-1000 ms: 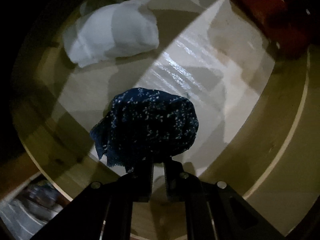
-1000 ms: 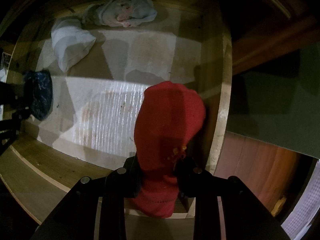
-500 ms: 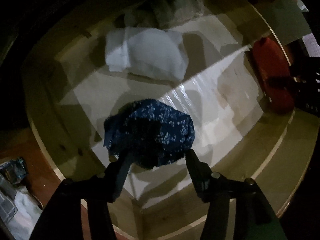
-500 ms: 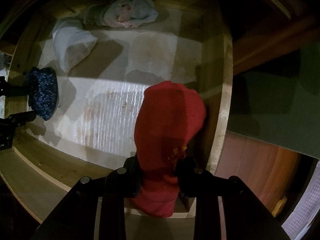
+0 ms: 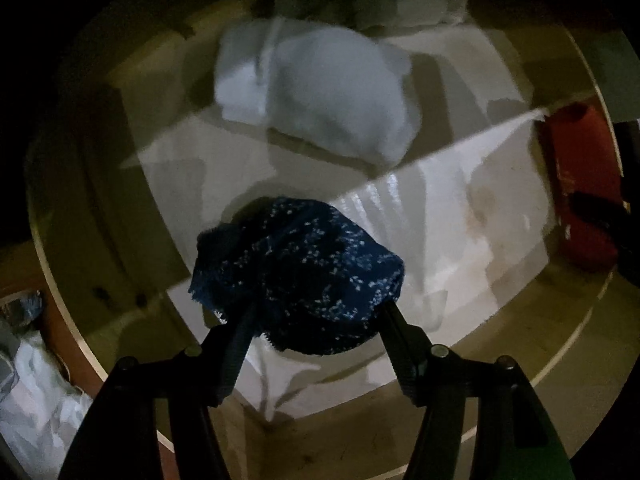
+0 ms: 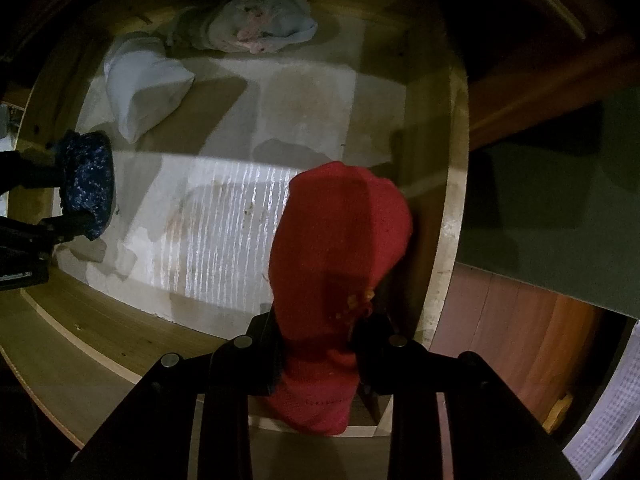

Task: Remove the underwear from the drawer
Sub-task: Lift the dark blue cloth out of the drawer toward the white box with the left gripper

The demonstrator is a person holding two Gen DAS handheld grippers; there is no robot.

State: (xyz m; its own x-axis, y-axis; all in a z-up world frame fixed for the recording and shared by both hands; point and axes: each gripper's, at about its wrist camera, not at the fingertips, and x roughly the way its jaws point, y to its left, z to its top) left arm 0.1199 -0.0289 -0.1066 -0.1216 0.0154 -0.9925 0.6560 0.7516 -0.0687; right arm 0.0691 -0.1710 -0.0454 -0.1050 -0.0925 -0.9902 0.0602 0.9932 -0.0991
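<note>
dark blue speckled underwear (image 5: pixel 296 272) sits bunched in the wooden drawer (image 5: pixel 520 344), left gripper (image 5: pixel 316 320) jaws opening around it. right gripper (image 6: pixel 320 340) clamped on the red underwear (image 6: pixel 340 240).

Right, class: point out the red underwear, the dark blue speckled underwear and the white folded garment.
red underwear (image 6: pixel 340 240), right wrist view, upper middle of the fabric.
dark blue speckled underwear (image 5: pixel 304 272), left wrist view, centre.
white folded garment (image 5: pixel 332 88), left wrist view, middle.

A home, likely a bedroom — an open wooden drawer (image 6: pixel 452 184) with a pale lining holds folded underwear: a white piece (image 6: pixel 144 84) at ten o'clock, a floral piece (image 6: pixel 260 24) at twelve — wood floorboards (image 6: pixel 520 328) at four o'clock.
</note>
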